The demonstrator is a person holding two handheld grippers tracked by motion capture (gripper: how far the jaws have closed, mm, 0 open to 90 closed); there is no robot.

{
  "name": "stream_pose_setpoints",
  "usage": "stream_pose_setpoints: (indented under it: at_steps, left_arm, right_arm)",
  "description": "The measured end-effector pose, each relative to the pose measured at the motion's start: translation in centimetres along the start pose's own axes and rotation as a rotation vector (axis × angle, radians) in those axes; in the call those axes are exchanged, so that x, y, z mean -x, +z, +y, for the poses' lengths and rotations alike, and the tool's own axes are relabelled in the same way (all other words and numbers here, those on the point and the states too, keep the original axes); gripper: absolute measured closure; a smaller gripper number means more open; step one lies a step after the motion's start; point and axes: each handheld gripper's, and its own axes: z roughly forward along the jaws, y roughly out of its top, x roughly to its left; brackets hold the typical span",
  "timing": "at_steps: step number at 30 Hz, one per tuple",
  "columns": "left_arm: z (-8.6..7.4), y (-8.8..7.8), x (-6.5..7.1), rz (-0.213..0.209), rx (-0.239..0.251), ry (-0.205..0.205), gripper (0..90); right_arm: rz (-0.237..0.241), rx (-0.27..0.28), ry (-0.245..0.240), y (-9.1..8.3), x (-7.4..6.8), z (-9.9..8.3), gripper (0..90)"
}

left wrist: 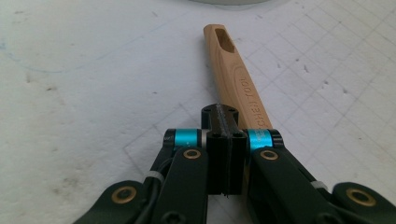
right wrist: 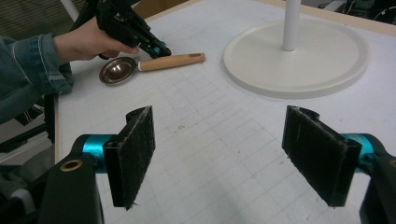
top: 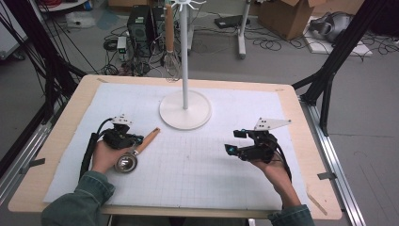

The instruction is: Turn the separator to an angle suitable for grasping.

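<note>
Hovering left tongs (left wrist: 223, 122) closed, over scoop handle (left wrist: 236, 79) mid-mat; right tongs (right wrist: 233, 154) apart.

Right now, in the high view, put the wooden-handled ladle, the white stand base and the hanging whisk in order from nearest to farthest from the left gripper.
1. Ladle: beside the left gripper, on the mat.
2. White stand base: mid-table, up and right.
3. Whisk: hanging on the stand at the far edge.

The scoop (top: 134, 154) lies flat on the mat; wooden handle with a slotted end, steel bowl facing up; its handle runs just beside my closed left fingers (left wrist: 219, 140).
</note>
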Motion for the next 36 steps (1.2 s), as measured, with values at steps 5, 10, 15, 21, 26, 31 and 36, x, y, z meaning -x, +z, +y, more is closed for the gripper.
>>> stream_pose_setpoints:
  at_steps: [5, 10, 15, 21, 26, 31, 36]
  left_arm:
    - [0.4, 0.2, 0.8, -0.026, -0.019, 0.037, 89.7]
    - [0.8, 0.4, 1.6, -0.045, -0.034, 0.068, 89.6]
    - [0.8, 0.7, 2.0, -0.068, -0.049, 0.086, 89.7]
    - [0.9, 0.7, 2.2, -0.078, -0.05, 0.095, 89.6]
    - [0.9, 0.3, 2.0, -0.071, -0.028, 0.093, 89.4]
    - [1.1, -0.2, 2.0, -0.08, -0.009, 0.099, 86.5]
    - [1.6, -0.7, 2.2, -0.093, 0.007, 0.104, 81.7]
  right_arm:
    - [0.003, -0.008, 0.006, 0.1, 0.0, 0.0, 24.7]
    - [0.004, -0.008, 0.0, 0.1, -0.1, -0.1, 24.7]
    - [0.005, -0.004, 0.004, 0.1, 0.0, -0.2, 24.7]
    - [0.003, -0.013, 0.009, 0.3, 0.0, -0.4, 24.7]
    - [-0.002, -0.022, 0.004, 0.6, 0.0, -0.5, 24.7]
    - [-0.003, -0.027, 0.004, 0.6, -0.1, -0.5, 24.7]
    - [-0.006, -0.023, -0.002, 0.6, -0.1, -0.5, 24.7]
